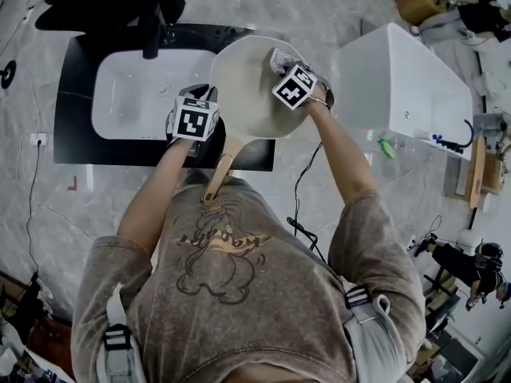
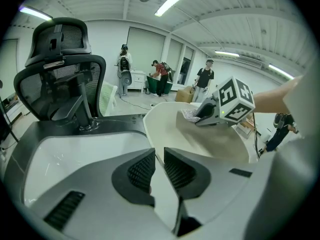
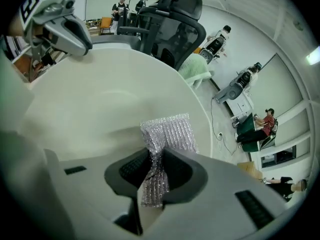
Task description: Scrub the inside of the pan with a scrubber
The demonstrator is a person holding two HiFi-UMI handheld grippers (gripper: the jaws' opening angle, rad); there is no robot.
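Observation:
A cream pan (image 1: 247, 86) with a wooden handle (image 1: 220, 172) is held tilted over the sink. My left gripper (image 1: 200, 115) is at the pan's near left rim, and in the left gripper view (image 2: 157, 166) its jaws are shut on that thin rim (image 2: 150, 134). My right gripper (image 1: 289, 74) is inside the pan, shut on a silver mesh scrubber (image 3: 167, 134). The scrubber (image 1: 279, 57) lies against the pan's inner wall (image 3: 100, 114). The right gripper view also shows the left gripper (image 3: 75, 36) at the rim.
A white sink basin (image 1: 128, 102) is set in a black counter (image 1: 76, 94), with a dark faucet (image 1: 152, 38) behind it. A black office chair (image 2: 60, 69) stands past the sink. A white tub (image 1: 399, 78) is at the right. Several people stand far off.

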